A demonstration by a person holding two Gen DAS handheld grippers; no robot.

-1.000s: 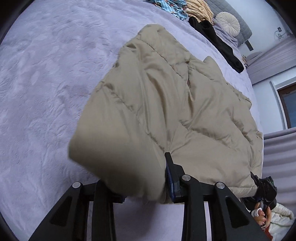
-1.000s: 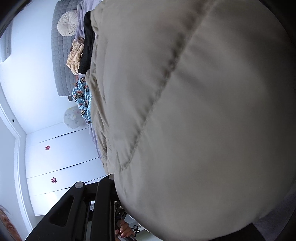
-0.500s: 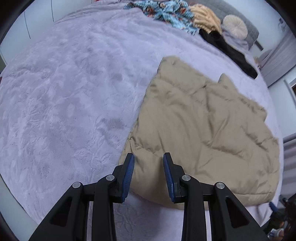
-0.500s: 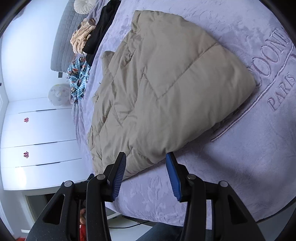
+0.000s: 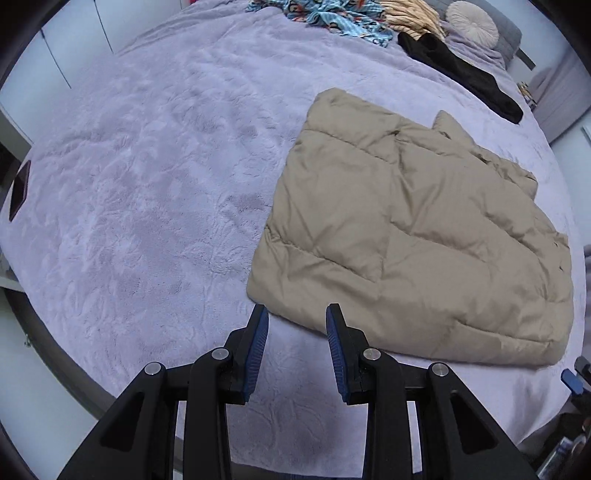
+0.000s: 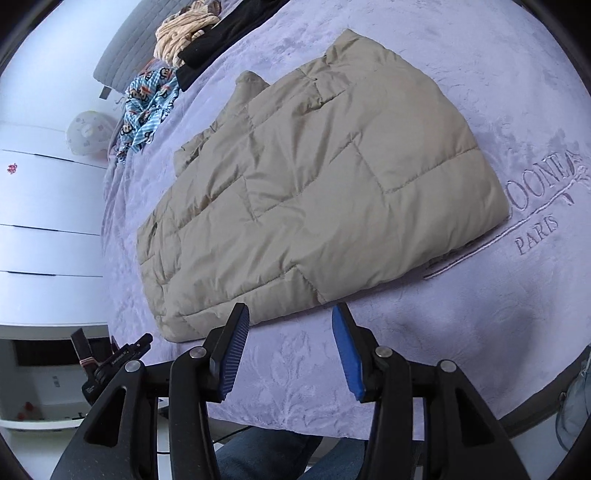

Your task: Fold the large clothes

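Observation:
A beige quilted puffer jacket lies folded flat on the lavender bedspread. It also shows in the right wrist view. My left gripper is open and empty, just short of the jacket's near left corner. My right gripper is open and empty, just short of the jacket's near edge. Neither gripper touches the jacket.
A pile of other clothes lies at the head of the bed: a blue patterned garment, a tan knit and a black garment. A round cushion sits by the headboard. White wardrobe doors stand beside the bed.
Both grippers let go of the jacket, opened and drew back toward the bed's near edge. The jacket, lifted a second ago, now lies folded flat.

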